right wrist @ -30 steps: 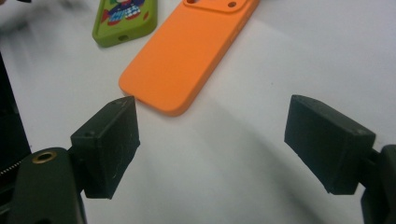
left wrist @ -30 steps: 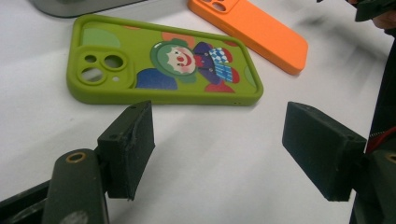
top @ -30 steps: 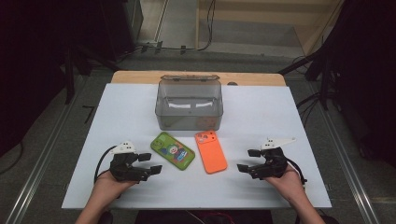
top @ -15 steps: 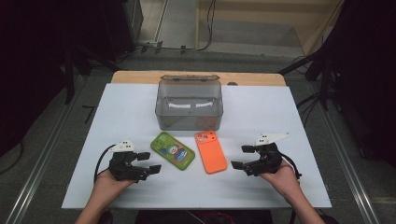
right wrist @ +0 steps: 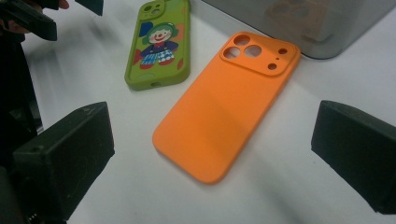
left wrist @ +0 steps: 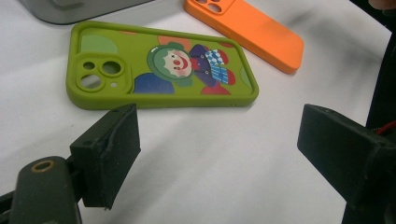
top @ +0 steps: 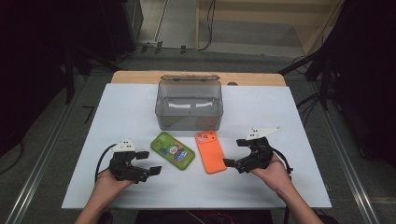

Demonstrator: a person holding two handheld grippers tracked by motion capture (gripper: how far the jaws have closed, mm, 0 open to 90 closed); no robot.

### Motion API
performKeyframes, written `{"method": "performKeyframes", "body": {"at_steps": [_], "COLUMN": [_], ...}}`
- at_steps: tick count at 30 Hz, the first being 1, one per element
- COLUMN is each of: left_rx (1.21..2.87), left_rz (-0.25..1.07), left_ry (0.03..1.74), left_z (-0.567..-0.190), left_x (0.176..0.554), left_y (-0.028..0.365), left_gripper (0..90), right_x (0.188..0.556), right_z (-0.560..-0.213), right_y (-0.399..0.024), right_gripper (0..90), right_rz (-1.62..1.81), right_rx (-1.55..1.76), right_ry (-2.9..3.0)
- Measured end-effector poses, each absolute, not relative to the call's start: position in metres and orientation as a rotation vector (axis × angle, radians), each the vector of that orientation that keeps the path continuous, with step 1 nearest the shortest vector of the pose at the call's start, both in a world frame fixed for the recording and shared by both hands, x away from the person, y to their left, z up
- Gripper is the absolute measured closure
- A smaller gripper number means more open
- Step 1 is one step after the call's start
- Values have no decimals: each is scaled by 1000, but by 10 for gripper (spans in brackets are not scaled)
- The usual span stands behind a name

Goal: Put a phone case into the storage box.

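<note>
The left gripper (top: 148,171) is standing with its jaws spread wide, having just been opening, nothing between them; the green phone case (left wrist: 159,65) is lying just ahead of them. The right gripper (top: 235,153) is likewise gaping, freshly widened and empty, pointing at the orange phone case (right wrist: 224,105) (camera cutouts facing up). Both cases are lying side by side near the desk's (top: 289,121) front edge, before the grey bin (top: 189,102).

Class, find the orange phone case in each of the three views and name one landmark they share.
High view: orange phone case lies centre, below the grey bin.
Left gripper view: top right.
Right gripper view: centre.
Shared landmark: the green clown case beside it.
</note>
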State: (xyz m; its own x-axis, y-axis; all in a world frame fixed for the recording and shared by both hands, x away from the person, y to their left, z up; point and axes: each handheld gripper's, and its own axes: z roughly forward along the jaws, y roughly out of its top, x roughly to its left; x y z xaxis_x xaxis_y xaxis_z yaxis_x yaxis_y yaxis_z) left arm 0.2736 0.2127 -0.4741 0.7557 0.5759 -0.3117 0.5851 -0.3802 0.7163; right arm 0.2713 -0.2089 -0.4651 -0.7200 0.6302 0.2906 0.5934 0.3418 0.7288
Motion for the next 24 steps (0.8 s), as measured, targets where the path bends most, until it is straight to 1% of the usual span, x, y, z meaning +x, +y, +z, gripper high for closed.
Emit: {"method": "performKeyframes", "body": {"at_steps": [10, 24], "left_rx": [2069, 2068], "left_rz": [3, -20], "left_ry": [872, 877], "left_z": [-475, -475], "left_x": [274, 274], "left_y": [214, 215], "left_gripper": [137, 145], "right_x": [280, 291], "right_z": [-460, -454], "right_y": [-188, -163], "right_gripper": [0, 0], "right_rz": [1312, 1292], "right_rx": [1167, 1130], "right_ry": [2537, 2556]}}
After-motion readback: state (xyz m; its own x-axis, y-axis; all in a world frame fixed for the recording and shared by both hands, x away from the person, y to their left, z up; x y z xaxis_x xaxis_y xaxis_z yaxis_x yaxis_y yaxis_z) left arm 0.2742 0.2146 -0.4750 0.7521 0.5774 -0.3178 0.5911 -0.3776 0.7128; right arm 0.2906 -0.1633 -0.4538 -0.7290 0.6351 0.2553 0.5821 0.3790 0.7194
